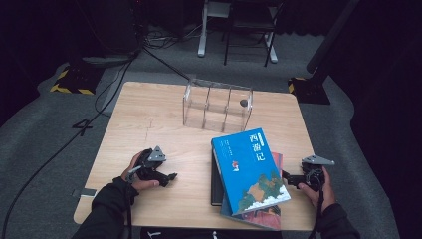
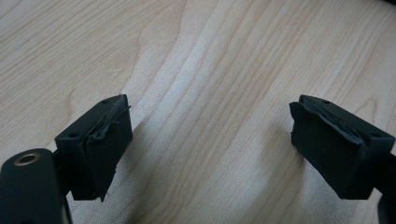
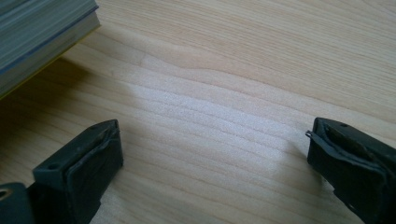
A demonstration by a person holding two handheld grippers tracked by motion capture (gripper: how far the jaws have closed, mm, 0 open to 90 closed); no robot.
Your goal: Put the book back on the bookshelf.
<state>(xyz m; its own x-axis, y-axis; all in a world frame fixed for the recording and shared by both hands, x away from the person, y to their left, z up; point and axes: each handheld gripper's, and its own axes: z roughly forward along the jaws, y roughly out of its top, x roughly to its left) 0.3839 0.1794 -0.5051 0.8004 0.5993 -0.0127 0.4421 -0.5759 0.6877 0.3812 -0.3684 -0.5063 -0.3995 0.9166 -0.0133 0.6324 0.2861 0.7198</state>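
Poised for the first grab: right gripper (image 1: 291,179) wide open beside the blue hardcover book (image 1: 250,168) topping the near-right stack, left gripper (image 1: 169,176) equally open (over bare wooden table (image 1: 149,119)); next, probably closing on that book's edge.

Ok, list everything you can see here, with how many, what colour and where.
blue book: one, blue cover, top of the stack at the table's near right
red-covered book: one, red edge showing under the blue one
dark book: one, black, at the stack's left side, under the blue one
clear rack: one, see-through, divided compartments, far middle of the table
table: one, light wood
chair: one, dark, on the floor beyond the table
left gripper: one, black, jaws open over bare wood, near left
right gripper: one, black, jaws open, beside the stack's right edge
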